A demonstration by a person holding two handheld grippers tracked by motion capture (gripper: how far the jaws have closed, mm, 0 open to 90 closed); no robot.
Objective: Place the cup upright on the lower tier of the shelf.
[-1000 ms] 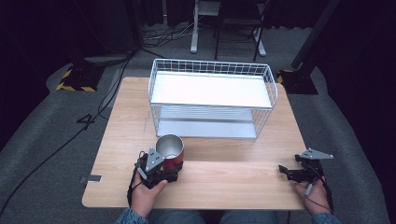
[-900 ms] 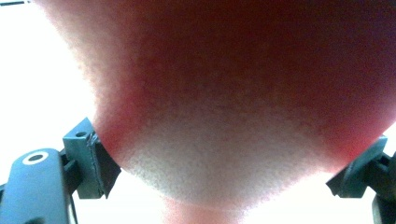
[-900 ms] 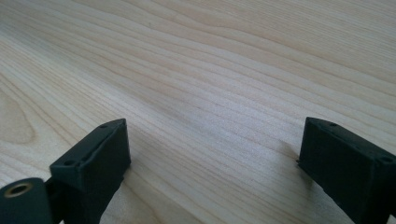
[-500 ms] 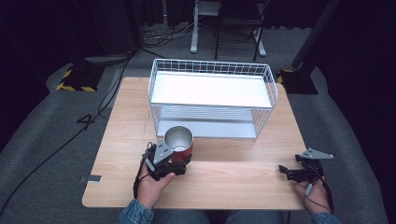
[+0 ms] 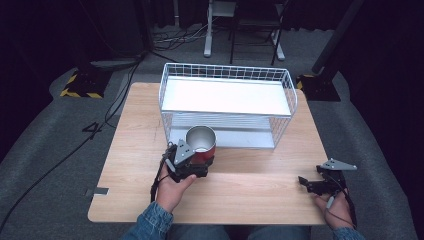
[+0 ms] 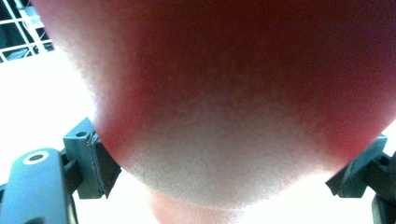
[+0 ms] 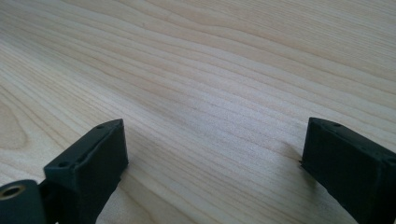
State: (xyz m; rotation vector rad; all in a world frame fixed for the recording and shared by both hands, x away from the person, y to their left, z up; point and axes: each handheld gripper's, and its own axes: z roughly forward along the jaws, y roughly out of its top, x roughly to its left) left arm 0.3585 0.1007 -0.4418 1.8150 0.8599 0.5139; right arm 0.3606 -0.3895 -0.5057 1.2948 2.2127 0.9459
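A red cup [image 5: 201, 142] with a bare metal inside hangs upright just above the wooden table [image 5: 250, 200], close in front of the white wire rack [image 5: 225, 70]. My left gripper [image 5: 199, 161] is shut on the cup's lower side. In the left gripper view the cup's red wall [image 6: 224, 93] sits between both pads [image 6: 98, 158], which press on it. At the table's right front corner my right gripper [image 5: 306, 182] lies low over the wood. Its jaws have just been opening and stand apart [image 7: 212, 158], with bare table between them.
The rack has two white shelves, and its lower shelf [image 5: 235, 137] opens toward me right behind the cup. Cables and black-and-yellow floor mounts [image 5: 80, 87] lie on the grey floor beyond the table's left edge.
My left gripper has lifted the cup and carried it to the right and away from me, toward the rack. The right hand has stayed where it was.
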